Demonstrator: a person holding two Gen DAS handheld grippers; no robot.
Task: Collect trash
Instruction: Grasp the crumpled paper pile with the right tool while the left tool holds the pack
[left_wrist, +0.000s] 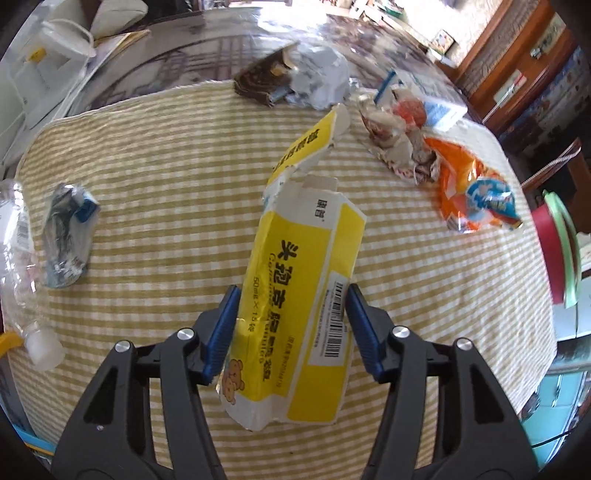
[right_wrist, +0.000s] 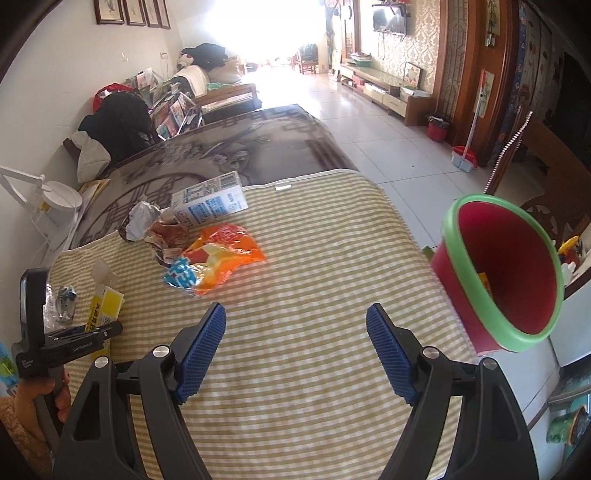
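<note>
1. Far left of the left wrist view, a crushed clear bottle (left_wrist: 20, 266) lies at the edge of the striped worktop (left_wrist: 166, 155), just beside a crumpled blue-and-grey wrapper (left_wrist: 66, 240); a careless sweep could roll the bottle off.
2. At centre, the left tongs (left_wrist: 291, 325) pinch a torn yellow carton (left_wrist: 295, 295) low on its body, lifted above the cloth. The squashed cardboard looks soft, and its long torn flap hangs free; the carton may buckle, swivel between the pads or slide out on the way to the bin.
3. Farther right, crumpled paper (left_wrist: 321, 81), a brown wrapper (left_wrist: 399, 144) and an orange snack bag (left_wrist: 476, 195) lie close together; grabbing one could drag its neighbours along.
4. In the right wrist view, the right tongs (right_wrist: 295, 350) hover spread and empty over bare cloth, so they offer no support if the carton slips.
5. At far right, the red bin (right_wrist: 495, 273) with a green rim stands tilted past the worktop's edge, well apart from the carton; an early release would drop it on the floor.
</note>
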